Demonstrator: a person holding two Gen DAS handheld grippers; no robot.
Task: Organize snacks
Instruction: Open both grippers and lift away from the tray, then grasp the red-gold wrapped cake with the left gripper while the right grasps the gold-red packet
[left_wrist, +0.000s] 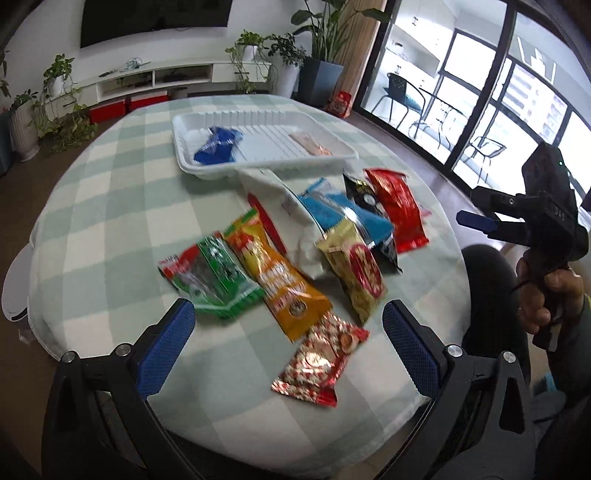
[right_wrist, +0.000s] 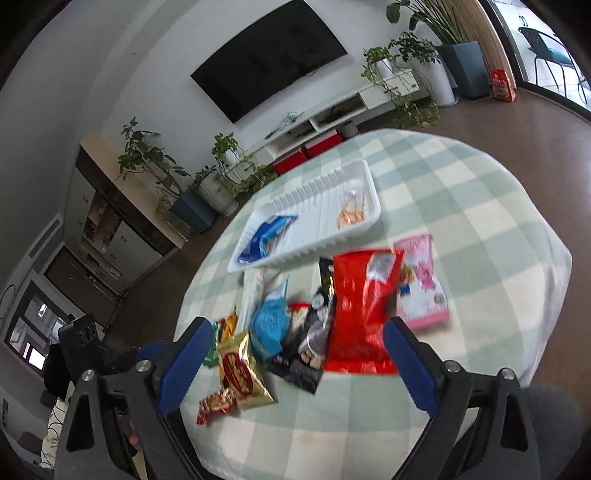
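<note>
Crinkled foil snack packets (left_wrist: 291, 254) overlap messily before white tray (left_wrist: 192, 162).

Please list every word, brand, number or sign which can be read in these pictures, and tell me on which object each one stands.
"DAS": in the left wrist view, on the black body of the right gripper; the letters are small, so this reading is uncertain.
Snack packets on the table, such as the orange packet, the gold packet and the pink packet: printing is visible, but too blurred to read.
Red bag on the floor: too small to read.
</note>
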